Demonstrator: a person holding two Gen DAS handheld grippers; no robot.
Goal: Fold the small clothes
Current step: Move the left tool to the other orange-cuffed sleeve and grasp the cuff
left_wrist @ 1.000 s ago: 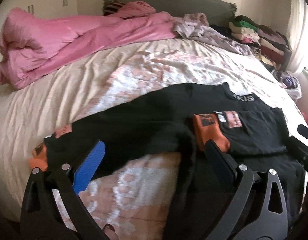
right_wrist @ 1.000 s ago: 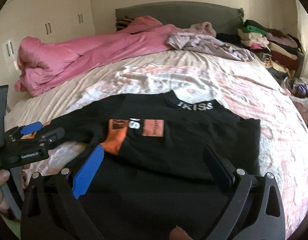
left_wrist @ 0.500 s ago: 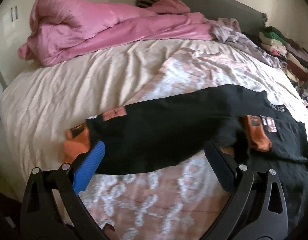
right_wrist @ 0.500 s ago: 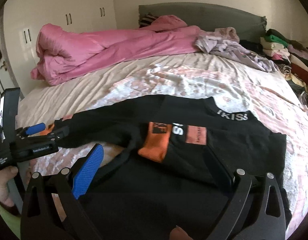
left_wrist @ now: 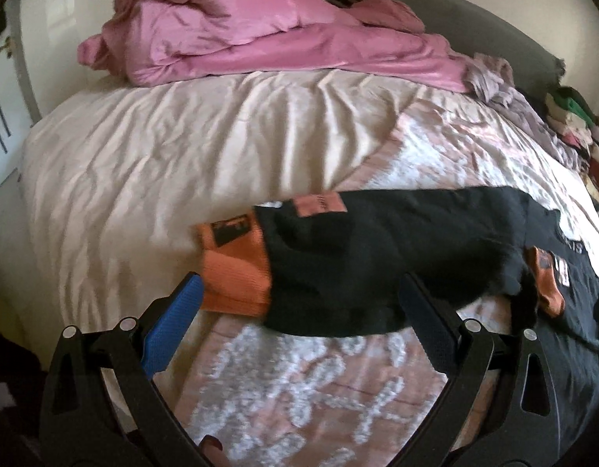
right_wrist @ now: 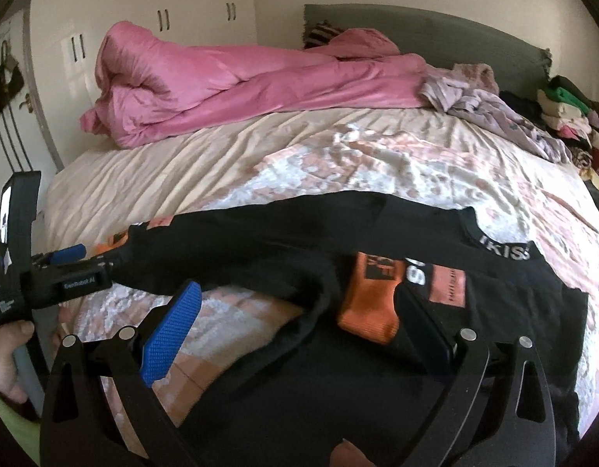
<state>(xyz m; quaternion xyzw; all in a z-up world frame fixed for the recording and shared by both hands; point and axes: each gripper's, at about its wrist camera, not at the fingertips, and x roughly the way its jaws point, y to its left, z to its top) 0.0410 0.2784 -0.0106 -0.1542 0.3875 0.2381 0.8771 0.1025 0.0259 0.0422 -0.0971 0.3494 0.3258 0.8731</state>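
Note:
A black sweatshirt [right_wrist: 494, 311] with an "IKISS" collar lies flat on the bed. One sleeve is folded over the chest, its orange cuff [right_wrist: 369, 311] beside the printed patches. The other sleeve [left_wrist: 377, 249] stretches out to the left and ends in an orange cuff [left_wrist: 233, 272]. My left gripper [left_wrist: 299, 282] is open, low over that sleeve just behind the cuff, holding nothing. In the right wrist view the left gripper [right_wrist: 91, 260] sits at the sleeve's end. My right gripper [right_wrist: 297, 290] is open above the shirt's lower left side, empty.
A crumpled pink duvet [right_wrist: 241, 89] lies across the far side of the bed [left_wrist: 144, 163]. Lilac garments [right_wrist: 486, 105] and a stack of folded clothes [right_wrist: 564, 116] sit at the far right. White wardrobe doors [right_wrist: 163, 19] stand behind. A hand [right_wrist: 7, 350] holds the left gripper's handle.
My left gripper has swung left along the outstretched sleeve, bringing its orange cuff into the middle of view. The right gripper shifted slightly left. Both stayed open.

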